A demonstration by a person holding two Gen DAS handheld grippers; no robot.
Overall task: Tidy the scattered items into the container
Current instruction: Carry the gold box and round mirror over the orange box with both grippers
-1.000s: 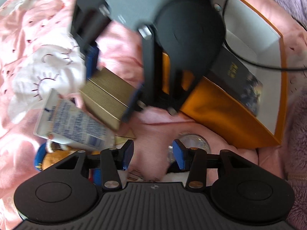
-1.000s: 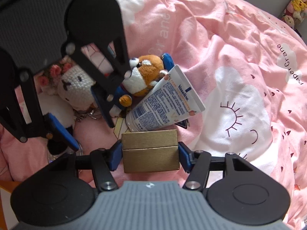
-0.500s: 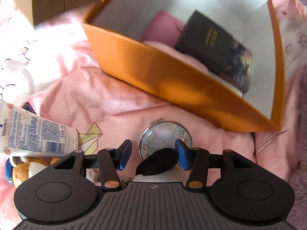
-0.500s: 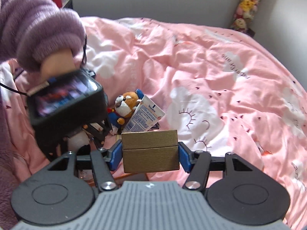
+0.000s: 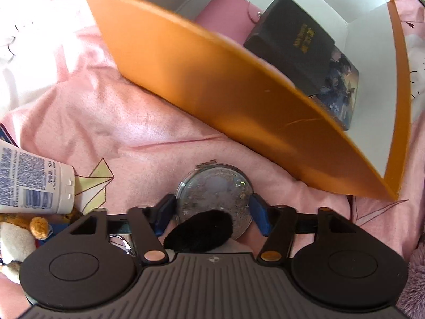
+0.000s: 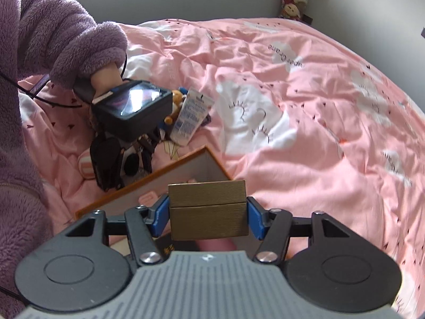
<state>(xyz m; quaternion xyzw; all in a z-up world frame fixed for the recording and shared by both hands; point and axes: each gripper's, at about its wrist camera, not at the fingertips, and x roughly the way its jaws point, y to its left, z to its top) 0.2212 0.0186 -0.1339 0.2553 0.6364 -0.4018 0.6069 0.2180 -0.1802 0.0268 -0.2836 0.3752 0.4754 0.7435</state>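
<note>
My right gripper (image 6: 208, 216) is shut on a gold box (image 6: 208, 210) and holds it above the near corner of the orange box (image 6: 183, 160). In the left wrist view the orange box (image 5: 212, 79) holds a pink wallet (image 5: 225, 13) and a black book (image 5: 294, 40). My left gripper (image 5: 212, 214) is open, its blue pads on either side of a round glitter compact mirror (image 5: 215, 199) lying on the pink bedding. A black fluffy ear (image 5: 199, 230) covers the mirror's near edge.
A white cream tube (image 5: 32, 186) and an orange plush dog (image 5: 24, 228) lie left of the left gripper; both also show in the right wrist view, the tube (image 6: 190, 118) beyond the left hand. The pink duvet (image 6: 318, 106) stretches to the right.
My right gripper lifted the gold box off the bed and carried it over the orange box. My left gripper moved down and forward to straddle the compact mirror.
</note>
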